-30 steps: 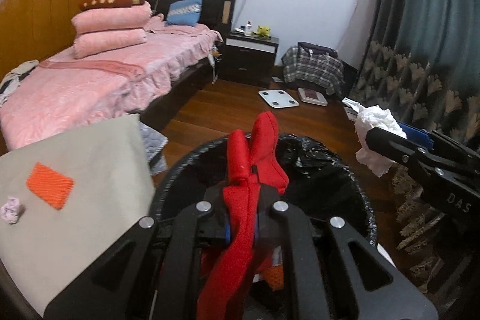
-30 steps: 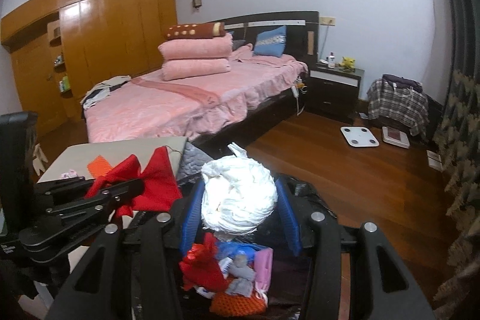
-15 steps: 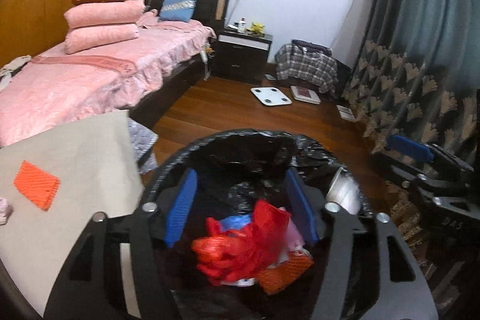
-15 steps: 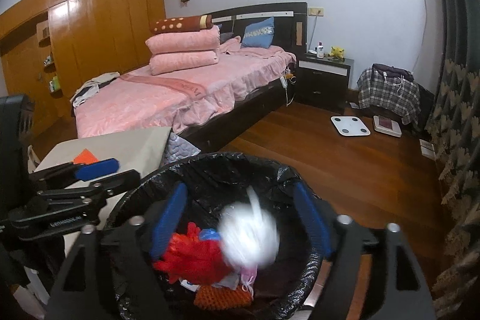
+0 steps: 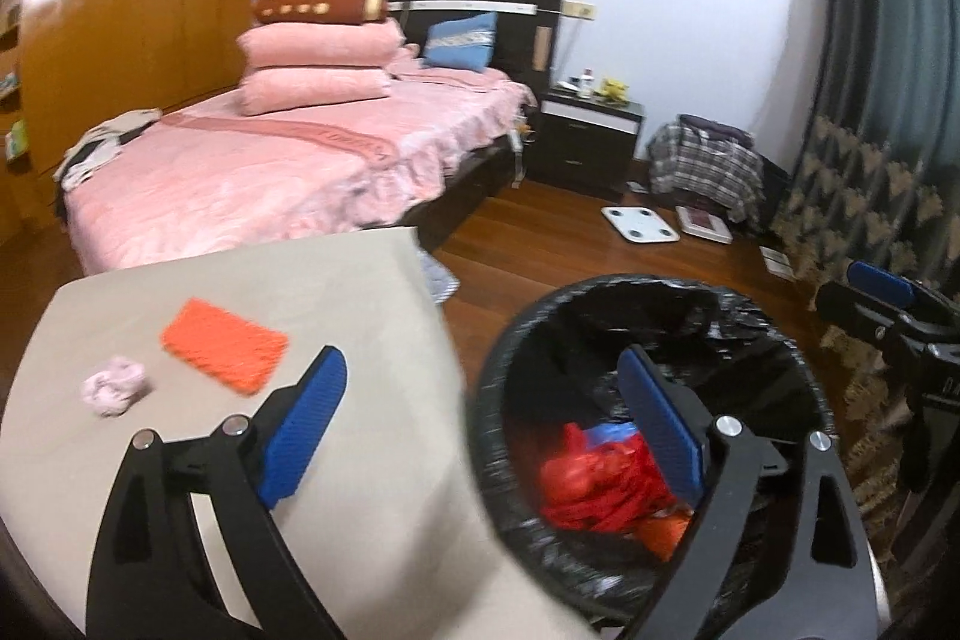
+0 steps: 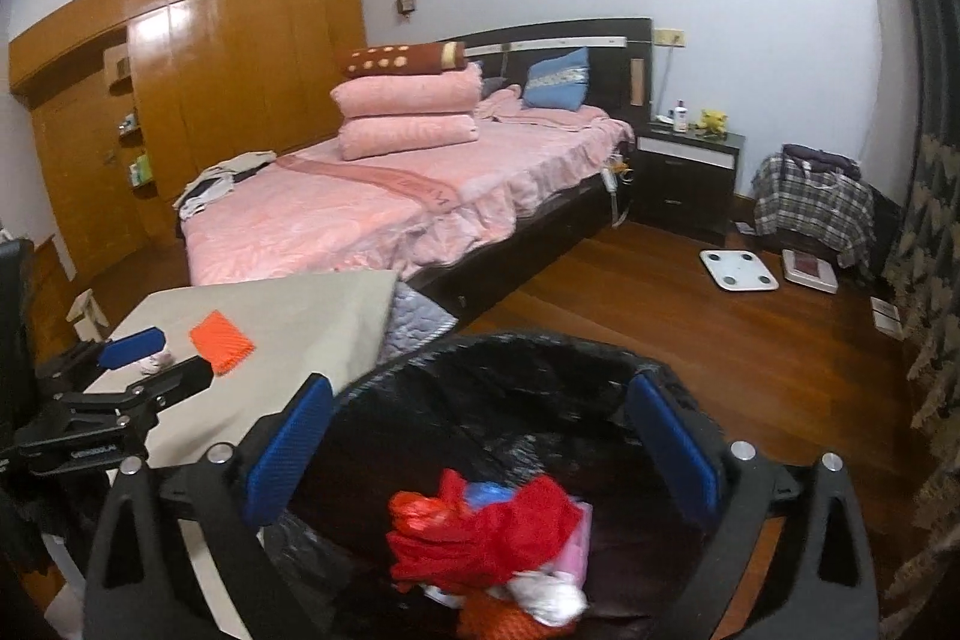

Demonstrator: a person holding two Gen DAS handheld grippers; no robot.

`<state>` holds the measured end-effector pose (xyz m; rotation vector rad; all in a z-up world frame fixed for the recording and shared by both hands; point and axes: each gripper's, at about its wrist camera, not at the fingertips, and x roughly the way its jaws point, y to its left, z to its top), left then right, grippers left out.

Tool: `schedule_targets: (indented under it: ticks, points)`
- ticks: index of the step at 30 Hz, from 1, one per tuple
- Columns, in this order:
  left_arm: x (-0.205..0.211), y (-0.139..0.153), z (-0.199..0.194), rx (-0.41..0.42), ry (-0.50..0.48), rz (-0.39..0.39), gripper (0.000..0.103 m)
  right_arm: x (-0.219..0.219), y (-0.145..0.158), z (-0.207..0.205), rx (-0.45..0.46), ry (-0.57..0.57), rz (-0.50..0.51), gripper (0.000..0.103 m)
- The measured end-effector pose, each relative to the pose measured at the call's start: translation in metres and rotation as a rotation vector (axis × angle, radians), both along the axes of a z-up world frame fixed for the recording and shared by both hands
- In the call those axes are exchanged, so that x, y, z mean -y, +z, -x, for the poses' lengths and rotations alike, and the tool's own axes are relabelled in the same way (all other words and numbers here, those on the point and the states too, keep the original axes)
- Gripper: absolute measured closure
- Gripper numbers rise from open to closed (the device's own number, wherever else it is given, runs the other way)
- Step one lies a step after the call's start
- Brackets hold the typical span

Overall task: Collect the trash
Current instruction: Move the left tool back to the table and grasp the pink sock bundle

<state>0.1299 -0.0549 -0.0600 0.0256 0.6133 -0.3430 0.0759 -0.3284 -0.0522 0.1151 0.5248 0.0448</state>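
Both tongs, left [image 5: 480, 436] and right [image 6: 480, 460], are held wide open and empty by the bin [image 5: 510, 370]; an orange scrap [image 5: 223, 345] and pink wad [image 5: 114, 385] on the bench [image 5: 372, 292] are judged next.

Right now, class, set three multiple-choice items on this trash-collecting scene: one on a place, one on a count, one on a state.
1. Where does the orange mesh pad lie?
A on the table
B in the bin
C on the bed

2. How many loose items remain on the table?
A one
B two
C four

3. How do the left gripper and right gripper stand?
A both shut
B one shut
C both open

Key: 1 A, it rests on the grey top; 2 B, the pad and pink wad; 3 C, blue fingers apart, holding nothing above the bin.
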Motion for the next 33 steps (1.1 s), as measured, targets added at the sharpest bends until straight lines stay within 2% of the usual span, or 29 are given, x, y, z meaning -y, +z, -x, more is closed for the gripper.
schedule_targets:
  ticks: [10, 19, 26, 33]
  points:
    - [-0.095, -0.001, -0.005, 0.021, 0.211, -0.035, 0.014, -0.081, -0.002, -0.047, 0.012, 0.128, -0.004, 0.006]
    - [-0.176, -0.016, -0.025, 0.004, 0.374, -0.077, 0.014, -0.163, -0.014, -0.096, -0.005, 0.229, 0.005, 0.006]
    - [-0.227, -0.044, -0.057, -0.061, 0.444, -0.082, 0.014, -0.211, -0.038, -0.138, -0.047, 0.244, 0.032, 0.006]
    - [-0.244, -0.065, -0.093, -0.125, 0.467, -0.054, 0.014, -0.240, -0.059, -0.174, -0.084, 0.242, 0.076, 0.006]
